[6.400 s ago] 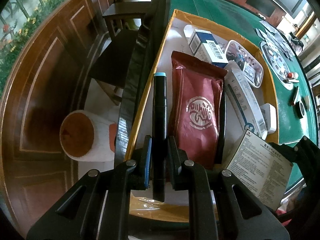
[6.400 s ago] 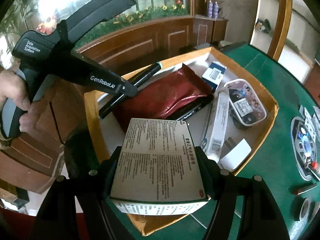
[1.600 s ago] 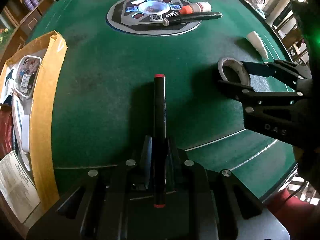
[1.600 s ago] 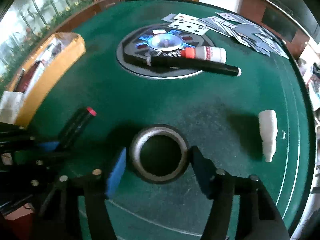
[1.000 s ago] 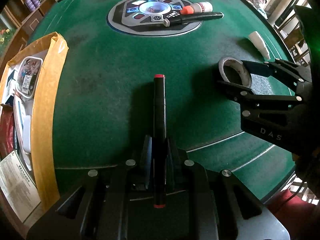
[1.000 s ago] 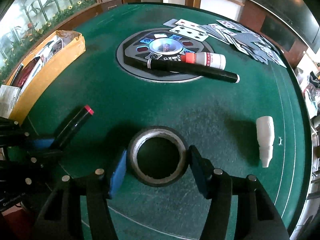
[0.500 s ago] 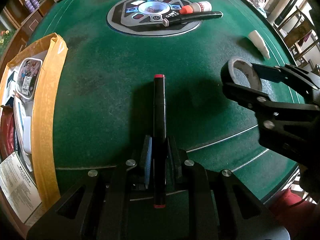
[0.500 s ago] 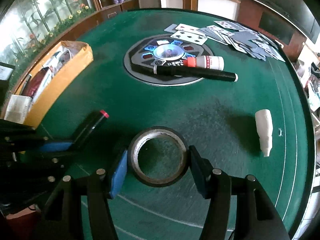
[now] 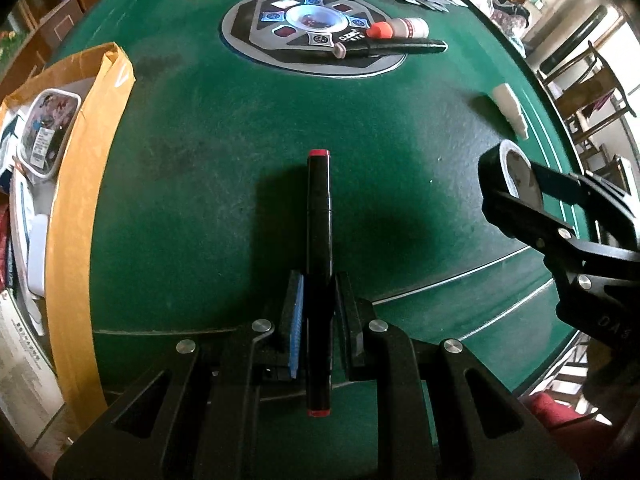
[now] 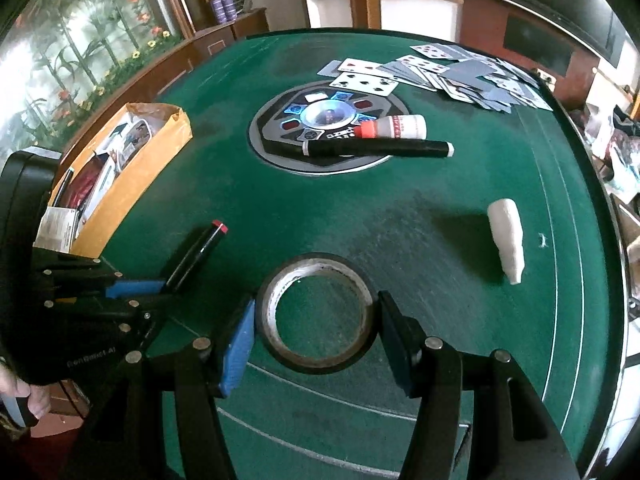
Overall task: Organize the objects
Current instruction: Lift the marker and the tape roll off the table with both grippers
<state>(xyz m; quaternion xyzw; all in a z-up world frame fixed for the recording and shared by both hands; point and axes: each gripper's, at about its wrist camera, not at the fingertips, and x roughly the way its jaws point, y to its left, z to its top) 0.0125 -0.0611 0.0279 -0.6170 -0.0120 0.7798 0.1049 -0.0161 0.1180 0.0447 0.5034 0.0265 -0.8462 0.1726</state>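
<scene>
Green felt table with an open cardboard box at its left edge; box already holds several packed items: a red pouch, a clear-lidded tray, white cartons, a printed leaflet at the near end. Left on the felt, largest first: the spread of playing cards at the far side, a black marker lying across the centre console, a white bottle with orange cap touching it, a small white nozzle-shaped piece off to the right. Judging by that, roughly halfway; both hands are loaded for the next drop, box looks like the target. Left gripper clamped nearly fully shut on a black marker with red end caps, marker sticking forward along the fingers, above the felt. Right gripper about half open, pads pressing the outer wall of a tape roll; the roll looks lifted clear of the table, felt visible through its core. Hard to tell: box contents are mostly cut off in both views, labels unreadable, whether the cards count as task items is unclear, the nozzle piece's identity is a guess.
</scene>
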